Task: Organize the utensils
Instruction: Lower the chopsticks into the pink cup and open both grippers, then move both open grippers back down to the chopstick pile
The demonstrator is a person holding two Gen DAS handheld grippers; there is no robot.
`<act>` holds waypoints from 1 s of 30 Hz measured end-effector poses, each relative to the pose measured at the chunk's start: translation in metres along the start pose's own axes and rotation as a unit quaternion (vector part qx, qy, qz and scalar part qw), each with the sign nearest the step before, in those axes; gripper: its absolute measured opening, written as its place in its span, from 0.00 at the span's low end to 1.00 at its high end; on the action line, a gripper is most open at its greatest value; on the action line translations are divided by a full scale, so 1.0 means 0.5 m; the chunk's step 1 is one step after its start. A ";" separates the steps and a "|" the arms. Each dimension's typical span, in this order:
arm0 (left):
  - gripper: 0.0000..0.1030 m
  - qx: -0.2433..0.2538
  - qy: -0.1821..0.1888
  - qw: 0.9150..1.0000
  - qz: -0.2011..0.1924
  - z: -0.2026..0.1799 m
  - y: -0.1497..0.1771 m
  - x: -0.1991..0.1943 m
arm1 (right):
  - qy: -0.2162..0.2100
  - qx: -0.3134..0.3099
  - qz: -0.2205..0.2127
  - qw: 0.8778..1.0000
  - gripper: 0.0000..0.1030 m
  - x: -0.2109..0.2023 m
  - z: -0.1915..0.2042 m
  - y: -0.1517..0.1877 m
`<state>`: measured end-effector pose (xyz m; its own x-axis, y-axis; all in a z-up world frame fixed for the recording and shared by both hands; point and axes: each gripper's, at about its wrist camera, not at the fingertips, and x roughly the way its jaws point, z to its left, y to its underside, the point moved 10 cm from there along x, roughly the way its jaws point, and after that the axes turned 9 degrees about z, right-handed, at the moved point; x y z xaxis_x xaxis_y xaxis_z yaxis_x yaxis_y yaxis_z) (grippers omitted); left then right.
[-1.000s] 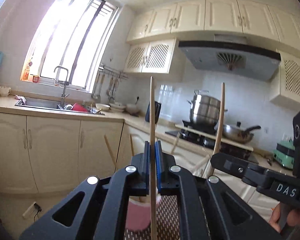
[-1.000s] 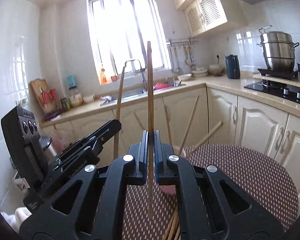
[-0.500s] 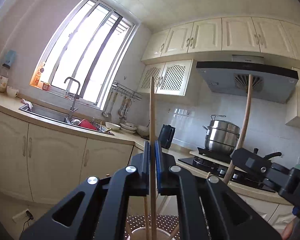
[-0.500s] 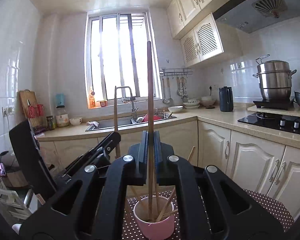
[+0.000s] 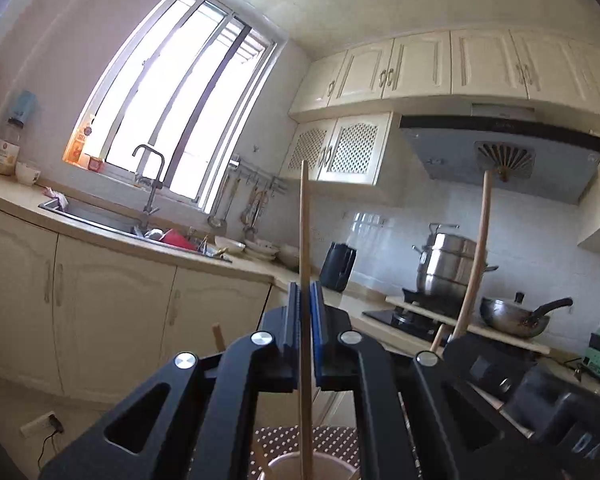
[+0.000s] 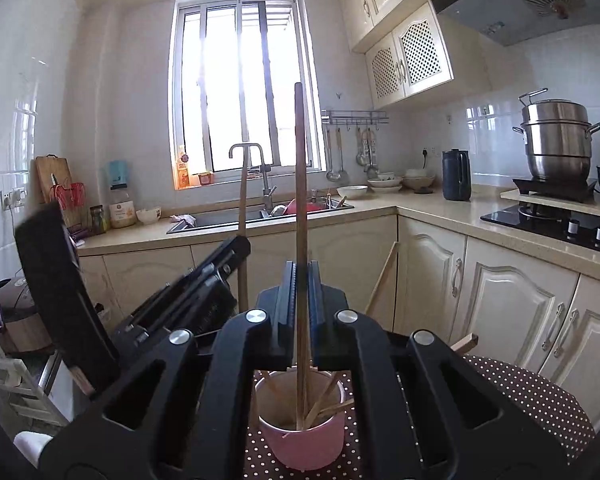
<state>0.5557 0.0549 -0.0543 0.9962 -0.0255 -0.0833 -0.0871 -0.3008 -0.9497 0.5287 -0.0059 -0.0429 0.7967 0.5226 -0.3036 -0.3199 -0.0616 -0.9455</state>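
Left wrist view: the left gripper (image 5: pixel 305 312) is clamped tight on a pale wooden chopstick (image 5: pixel 304 240) that stands upright between its blue-edged jaws, its top rising in front of the tiled wall and its lower end reaching down into the mouth of a cup (image 5: pixel 316 466) at the bottom edge of the frame. The cup sits on a brown dotted mat (image 5: pixel 284 438). To the right, the right gripper (image 5: pixel 496 376) holds a second wooden stick (image 5: pixel 478 256), tilted slightly, its tip in front of the range hood (image 5: pixel 500 148). Behind are a sink (image 5: pixel 100 216) under the window and a steel steamer pot (image 5: pixel 448 264) on the stove.

Right wrist view: the right gripper (image 6: pixel 302 292) is closed narrowly on a darker wooden chopstick (image 6: pixel 299 184), held upright, with its lower end inside the pink cup (image 6: pixel 304 440) directly below the jaws. Several other chopsticks (image 6: pixel 328 400) lean against the cup's inner wall. The cup rests on the dotted mat (image 6: pixel 532 396). At left, the left gripper (image 6: pixel 220 264) carries its pale chopstick (image 6: pixel 243 216) upright, just beside the right one; whether that stick's end is in the cup cannot be told here. A loose stick (image 6: pixel 382 276) leans up from behind the gripper body.
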 end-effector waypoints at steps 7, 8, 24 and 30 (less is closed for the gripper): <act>0.05 0.000 -0.008 1.000 -0.030 -0.005 -0.007 -0.003 | -0.002 0.005 -0.003 1.000 0.06 -0.001 -0.008 0.009; 0.05 0.006 -0.011 0.999 -0.030 -0.006 -0.002 0.000 | -0.003 0.003 -0.001 1.000 0.05 0.001 -0.007 0.012; 0.41 0.035 -0.012 0.998 0.048 0.010 0.074 0.001 | 0.000 0.006 0.019 1.000 0.06 0.006 -0.003 0.039; 0.56 0.039 -0.011 0.998 0.051 0.023 0.057 -0.047 | 0.023 0.009 0.019 1.000 0.07 -0.016 -0.006 0.035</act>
<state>0.5297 0.0579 -0.0828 0.9818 -0.0317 -0.1873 -0.1896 -0.2226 -0.9563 0.5183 -0.0134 -0.0575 0.8058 0.4812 -0.3452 -0.3595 -0.0656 -0.9308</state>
